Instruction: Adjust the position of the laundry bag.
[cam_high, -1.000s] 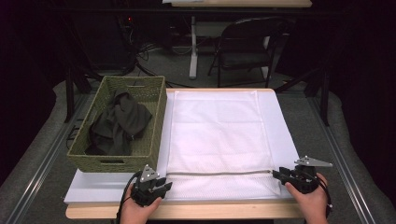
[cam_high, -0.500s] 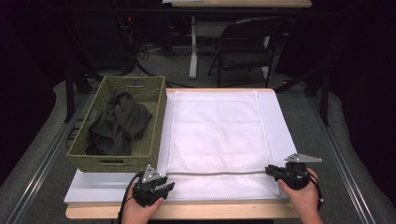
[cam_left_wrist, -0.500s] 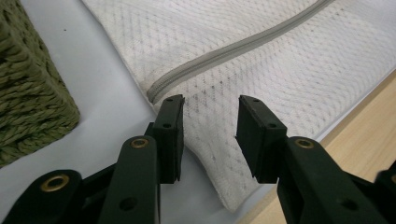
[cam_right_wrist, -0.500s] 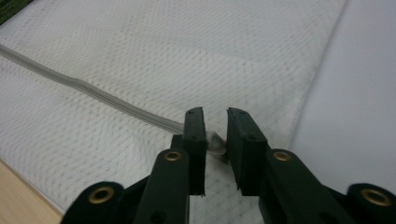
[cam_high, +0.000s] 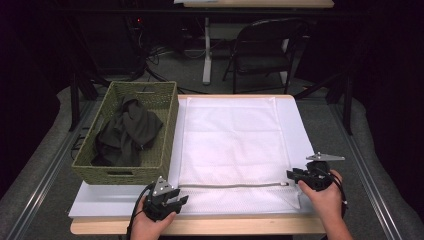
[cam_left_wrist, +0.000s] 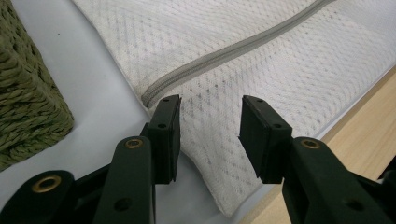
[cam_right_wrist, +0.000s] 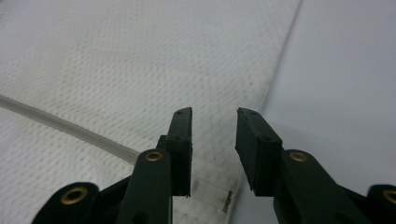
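Note:
A white mesh laundry bag lies flat on the white table mat, with a grey zipper running across its near end. My left gripper is open at the bag's near left corner, its jaws just over the mesh beside the zipper's left end. My right gripper is open at the zipper's right end, low over the mesh near the bag's right edge. The zipper runs under its left jaw. Nothing is held between either pair of jaws.
A green woven basket holding dark clothing stands left of the bag, close to my left gripper. The wooden table edge runs along the front. A chair and table legs stand beyond the far edge.
My right gripper has moved left and slightly forward, from beside the bag's right edge onto the zipper's right end. The left gripper has barely moved.

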